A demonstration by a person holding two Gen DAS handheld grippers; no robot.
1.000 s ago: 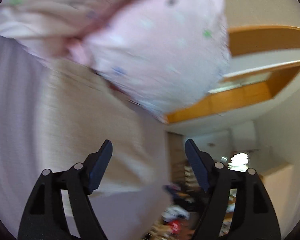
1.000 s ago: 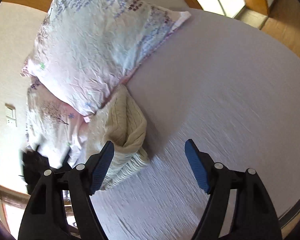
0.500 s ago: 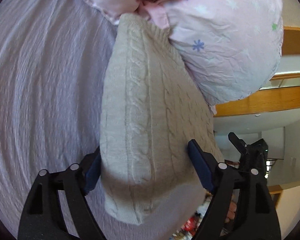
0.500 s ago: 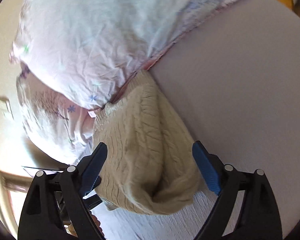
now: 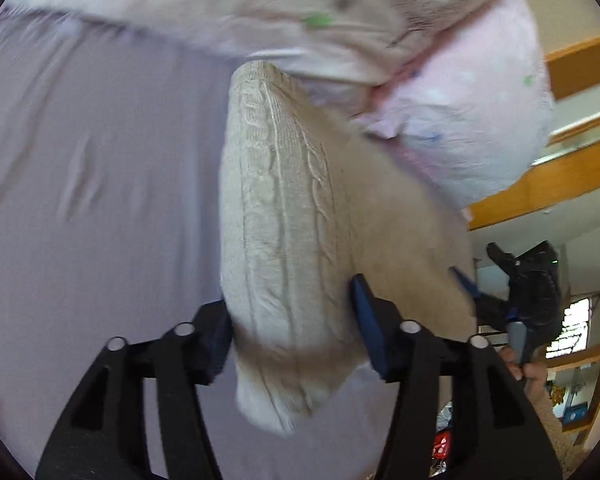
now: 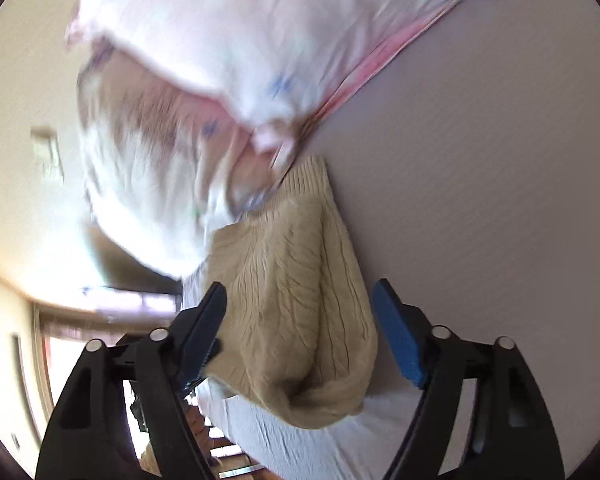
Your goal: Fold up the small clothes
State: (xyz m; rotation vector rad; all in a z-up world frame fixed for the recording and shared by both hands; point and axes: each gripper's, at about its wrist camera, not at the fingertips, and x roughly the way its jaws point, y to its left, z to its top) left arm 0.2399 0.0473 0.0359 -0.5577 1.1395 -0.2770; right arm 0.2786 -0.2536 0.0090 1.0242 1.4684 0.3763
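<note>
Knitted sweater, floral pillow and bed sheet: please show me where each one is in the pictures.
knitted sweater [image 5: 284, 216], left wrist view, on its cable-knit front.
floral pillow [image 5: 472, 136], left wrist view, on its pink corner.
bed sheet [image 6: 500, 184], right wrist view, on bare lilac fabric.

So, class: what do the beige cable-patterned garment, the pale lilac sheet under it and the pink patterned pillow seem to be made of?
The beige cable-patterned garment: chunky knit, probably wool or acrylic; raised cable ridges. The pale lilac sheet: matte woven fabric, perhaps cotton; fine ribbed texture. The pink patterned pillow: thin printed cloth, wrinkled; fibre unclear.
</note>
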